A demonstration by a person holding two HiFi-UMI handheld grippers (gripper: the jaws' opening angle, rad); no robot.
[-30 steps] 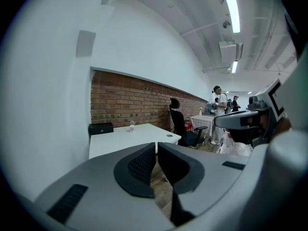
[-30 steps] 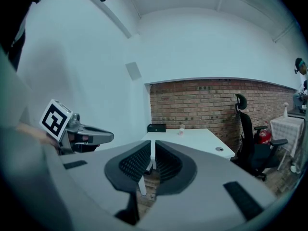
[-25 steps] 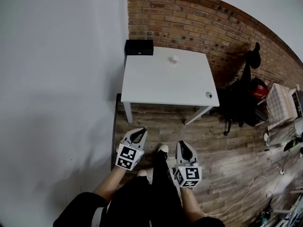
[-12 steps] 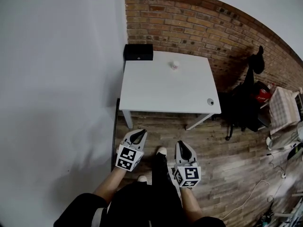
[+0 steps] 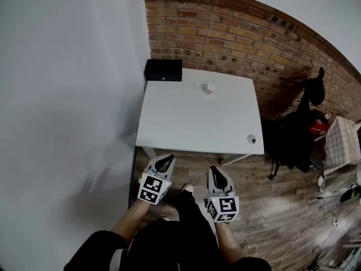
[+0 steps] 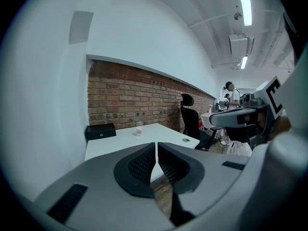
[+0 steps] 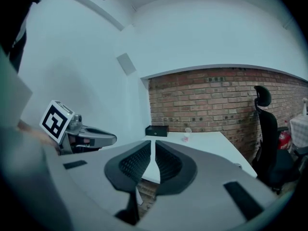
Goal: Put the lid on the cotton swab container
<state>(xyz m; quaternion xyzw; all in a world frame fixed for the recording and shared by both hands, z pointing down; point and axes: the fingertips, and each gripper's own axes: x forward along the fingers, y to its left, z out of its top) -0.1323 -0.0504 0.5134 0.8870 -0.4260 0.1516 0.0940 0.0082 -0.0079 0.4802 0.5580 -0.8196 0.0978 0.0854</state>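
**Entry: left gripper; right gripper.** Both clenched, jaws together, nothing between them; held side by side, short of the near edge of the white table.

**Hazards (judged).** The lid looks small and flat, and it sits close to the table's front right corner; a clumsy pinch, or a push from jaws not yet parted, could skid it over the edge; the cotton swab container looks light and narrow, so a nudge from one gripper without the other steadying it could tip or slide it; a lid brought down tilted may jam or knock the container over.

**Location.** Lid: ahead of the right gripper and off to its right; the nearer of the two things, yet well apart from the jaws. Container: further ahead, toward the table's far edge, roughly on the line between the two grippers; well apart from both. Black box: far left corner, straight ahead of the left gripper, left of the container.
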